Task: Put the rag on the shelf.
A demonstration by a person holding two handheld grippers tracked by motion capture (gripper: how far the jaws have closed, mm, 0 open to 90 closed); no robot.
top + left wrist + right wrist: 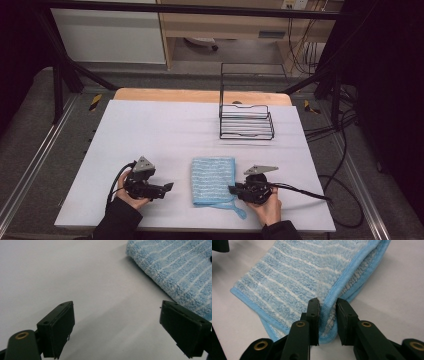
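A folded light blue towel (214,180) with white stripes lies on the white table (165,130) near the front edge. In the right gripper view the towel (299,272) has its upper layer's hem running between the two black jaws. My right gripper (328,307) is shut on that hem at the towel's right side (233,190). My left gripper (169,188) rests a little left of the towel, held low over the table. Its jaws stand wide apart with bare table between them (115,315), and the towel (175,267) lies ahead to the right, untouched.
A black wire rack (246,122) stands at the back right of the table. Black cables (340,165) trail off the table's right side. A loose blue hem loop (240,210) pokes out at the towel's front corner.
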